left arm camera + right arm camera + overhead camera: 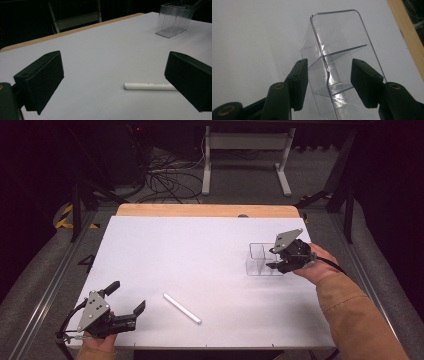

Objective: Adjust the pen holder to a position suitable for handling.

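A clear plastic box (261,260) with inner dividers stands at the right of the white table (200,245). My right gripper (271,259) reaches over its right end. In the right gripper view the jaws straddle one wall of the box (337,32) with a gap on each side, so my right gripper (330,62) is open. A white pen (182,308) lies near the front middle. My left gripper (129,295) rests open at the front left corner. In the left gripper view the pen (150,86) lies ahead, near the right jaw of my left gripper (113,65), and the box (175,20) stands far off.
A wooden strip (200,210) borders the table's far edge. Beyond it on the floor are a white stand (245,150) and a tangle of cables (165,180). Metal rails (55,280) run along both sides of the table.
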A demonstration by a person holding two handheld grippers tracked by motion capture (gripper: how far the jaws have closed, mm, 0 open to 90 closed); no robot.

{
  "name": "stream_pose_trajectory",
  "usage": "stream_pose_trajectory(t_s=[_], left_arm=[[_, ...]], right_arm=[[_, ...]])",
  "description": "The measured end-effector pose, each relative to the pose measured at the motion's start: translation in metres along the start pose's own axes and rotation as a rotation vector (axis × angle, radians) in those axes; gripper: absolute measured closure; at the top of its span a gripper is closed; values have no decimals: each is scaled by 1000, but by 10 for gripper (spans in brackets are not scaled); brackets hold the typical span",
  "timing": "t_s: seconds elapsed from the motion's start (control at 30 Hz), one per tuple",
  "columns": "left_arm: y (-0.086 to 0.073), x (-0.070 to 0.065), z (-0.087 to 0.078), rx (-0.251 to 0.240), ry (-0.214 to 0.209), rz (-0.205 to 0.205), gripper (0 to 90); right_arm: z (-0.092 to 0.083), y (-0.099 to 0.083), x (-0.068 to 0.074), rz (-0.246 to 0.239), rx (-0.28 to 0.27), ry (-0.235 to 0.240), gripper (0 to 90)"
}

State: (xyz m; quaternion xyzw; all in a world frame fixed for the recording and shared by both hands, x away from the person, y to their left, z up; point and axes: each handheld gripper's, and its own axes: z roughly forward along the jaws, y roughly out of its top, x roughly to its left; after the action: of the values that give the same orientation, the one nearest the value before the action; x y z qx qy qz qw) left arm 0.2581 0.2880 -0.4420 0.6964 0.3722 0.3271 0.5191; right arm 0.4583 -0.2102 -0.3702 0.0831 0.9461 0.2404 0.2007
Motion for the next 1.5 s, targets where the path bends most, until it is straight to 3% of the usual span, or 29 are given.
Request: stream_pose_trajectory(t_s=[0.13, 0.33, 0.63, 0.77, 0.97, 1.23, 1.5], left_arm=[[0, 0, 0, 1, 0, 0, 29], [0, 0, 0, 3, -3, -2, 30], [0, 1, 0, 3, -1, -3, 30], [-1, 1, 0, 2, -2, -8, 30], [0, 1, 0, 1, -3, -8, 30], [0, 1, 0, 2, -3, -8, 30], [0, 1, 0, -2, -3, -9, 31]], right_arm=[[8, 0, -1, 13, 21, 6, 535], [18, 0, -2, -29, 84, 37, 579], [32, 1, -2, -37, 133, 69, 624], [32, 3, 0, -55, 130, 65, 741], [29, 6, 1, -97, 127, 73, 769], [21, 13, 4, -93, 147, 129, 846], [10, 43, 10, -123, 73, 144, 846]])
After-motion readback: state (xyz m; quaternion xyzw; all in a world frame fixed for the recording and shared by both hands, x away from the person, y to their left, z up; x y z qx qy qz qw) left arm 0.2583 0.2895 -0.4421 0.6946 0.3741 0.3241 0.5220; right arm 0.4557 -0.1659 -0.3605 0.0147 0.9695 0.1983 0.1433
